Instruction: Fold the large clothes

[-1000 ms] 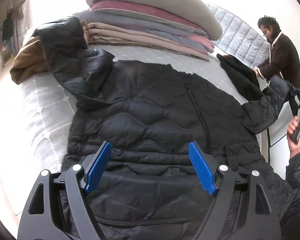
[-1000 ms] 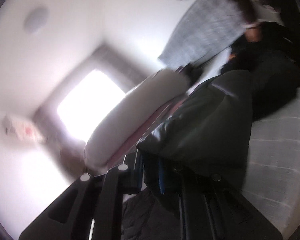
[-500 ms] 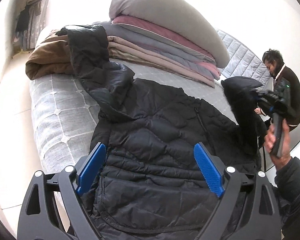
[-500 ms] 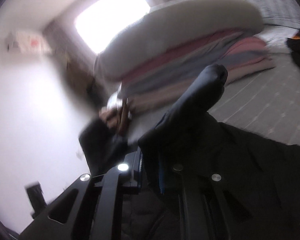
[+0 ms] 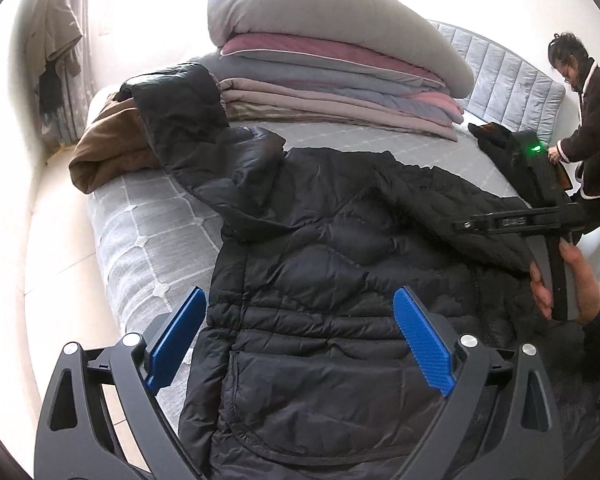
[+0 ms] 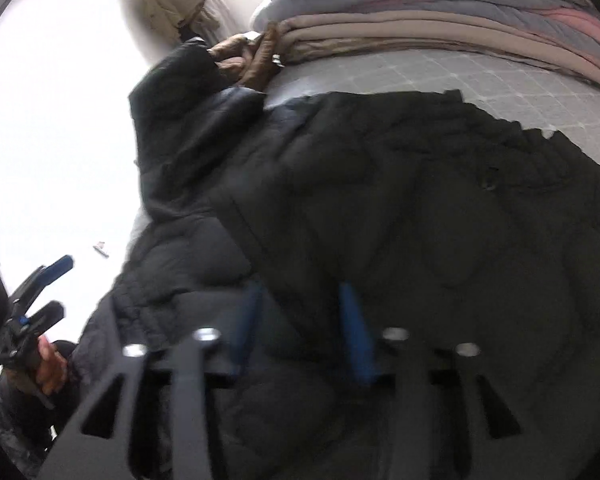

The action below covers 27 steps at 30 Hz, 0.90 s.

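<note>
A black quilted jacket lies front up on the grey bed. Its right sleeve is folded across the chest, while the other sleeve stretches toward the far left corner. My left gripper hovers over the hem, its jaws opening wide with only the jacket's surface below them. In the blurred right wrist view my right gripper sits low over the folded sleeve; its jaws are opening and the pads press on nothing. A hand holds that right gripper at the right edge of the left wrist view.
A stack of folded quilts topped by a grey pillow fills the bed's far side. A brown garment lies at the far left corner. Another person handles a dark garment by the headboard. The floor borders the bed's left edge.
My right gripper swung the sleeve in from the right, down across the jacket's chest, then let it go as its jaws parted. The left gripper's jaws widened slightly.
</note>
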Each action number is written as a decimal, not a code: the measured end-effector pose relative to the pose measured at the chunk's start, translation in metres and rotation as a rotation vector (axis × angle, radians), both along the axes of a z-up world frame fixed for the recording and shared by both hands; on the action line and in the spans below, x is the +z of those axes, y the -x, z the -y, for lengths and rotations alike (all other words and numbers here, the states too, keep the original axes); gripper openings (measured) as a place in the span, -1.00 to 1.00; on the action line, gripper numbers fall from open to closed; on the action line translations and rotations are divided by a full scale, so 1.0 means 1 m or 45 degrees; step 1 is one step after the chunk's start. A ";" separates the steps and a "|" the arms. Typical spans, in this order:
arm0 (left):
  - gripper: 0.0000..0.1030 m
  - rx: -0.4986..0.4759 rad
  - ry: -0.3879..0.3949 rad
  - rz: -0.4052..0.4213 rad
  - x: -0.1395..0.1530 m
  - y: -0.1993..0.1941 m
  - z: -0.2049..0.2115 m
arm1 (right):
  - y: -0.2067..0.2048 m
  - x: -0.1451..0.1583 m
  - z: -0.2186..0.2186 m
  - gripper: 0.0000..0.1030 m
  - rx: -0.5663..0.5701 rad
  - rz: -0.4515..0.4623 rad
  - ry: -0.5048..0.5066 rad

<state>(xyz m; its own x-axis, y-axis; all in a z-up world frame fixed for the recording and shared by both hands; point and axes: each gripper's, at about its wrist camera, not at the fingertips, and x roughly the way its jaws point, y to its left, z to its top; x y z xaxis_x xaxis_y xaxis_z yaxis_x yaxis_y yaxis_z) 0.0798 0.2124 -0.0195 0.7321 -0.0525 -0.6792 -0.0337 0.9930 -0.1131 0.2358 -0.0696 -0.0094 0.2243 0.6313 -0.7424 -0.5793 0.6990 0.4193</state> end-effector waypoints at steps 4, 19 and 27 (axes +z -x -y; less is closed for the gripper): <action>0.77 0.001 -0.036 -0.010 -0.001 -0.001 0.004 | -0.002 0.026 0.003 0.31 -0.054 0.004 -0.142; 0.77 -0.019 -0.162 0.004 0.000 0.003 0.015 | -0.024 0.003 0.023 0.38 -0.219 -0.203 -0.156; 0.77 -0.041 -0.197 0.025 0.002 0.006 0.023 | -0.006 0.023 0.154 0.47 -0.547 -0.189 -0.334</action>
<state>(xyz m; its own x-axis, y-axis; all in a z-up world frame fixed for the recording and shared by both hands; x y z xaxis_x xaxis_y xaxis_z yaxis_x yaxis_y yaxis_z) 0.0742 0.1893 -0.0180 0.7448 0.0278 -0.6667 -0.0007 0.9992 0.0409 0.2417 -0.2233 0.0135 0.4083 0.6747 -0.6149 -0.1848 0.7207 0.6681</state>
